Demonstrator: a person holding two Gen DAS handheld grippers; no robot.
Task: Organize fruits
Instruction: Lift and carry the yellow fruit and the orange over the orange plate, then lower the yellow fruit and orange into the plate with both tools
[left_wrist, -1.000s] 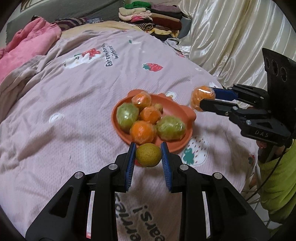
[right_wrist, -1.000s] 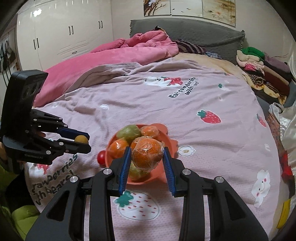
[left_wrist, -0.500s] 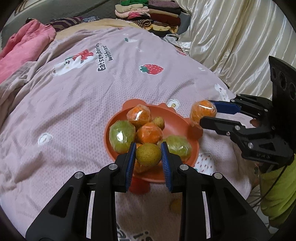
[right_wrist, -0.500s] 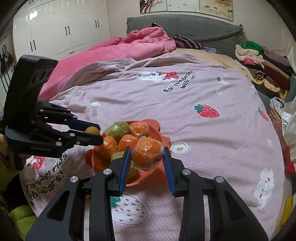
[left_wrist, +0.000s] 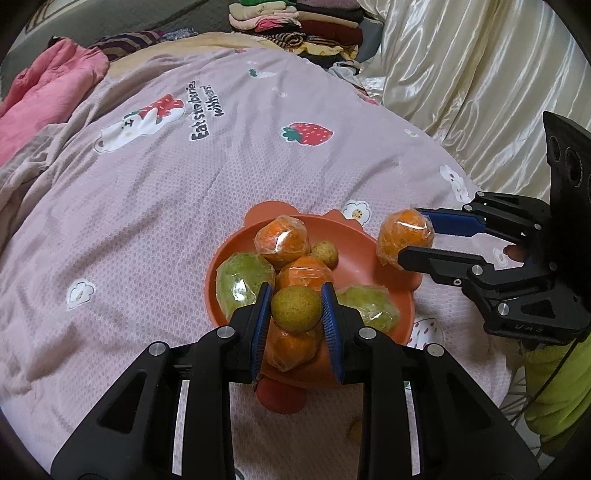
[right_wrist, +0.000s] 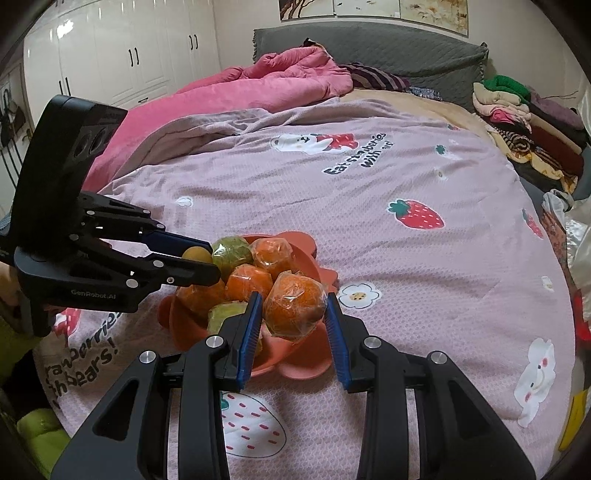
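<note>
An orange bear-shaped plate (left_wrist: 364, 246) (right_wrist: 308, 264) lies on the pink strawberry-print blanket. It holds several plastic-wrapped oranges and green fruits and one small yellow-green fruit (left_wrist: 325, 253). My left gripper (left_wrist: 295, 308) (right_wrist: 201, 260) is shut on a small yellow-green round fruit (left_wrist: 295, 303) (right_wrist: 197, 254) and holds it above the plate's near side. My right gripper (right_wrist: 293, 312) (left_wrist: 410, 242) is shut on a wrapped orange (right_wrist: 293, 308) (left_wrist: 404, 234) and holds it above the plate's right rim.
A small red fruit (left_wrist: 279, 395) lies on the blanket just in front of the plate. A pink duvet (right_wrist: 258, 88) is bunched at the bed's far side. Folded clothes (right_wrist: 528, 122) are stacked at the far right. Cream curtains (left_wrist: 480, 74) hang beside the bed.
Both grippers have moved in toward the plate with their fruits still held. The left one now hangs over the plate's near side, the right one over its rim.
</note>
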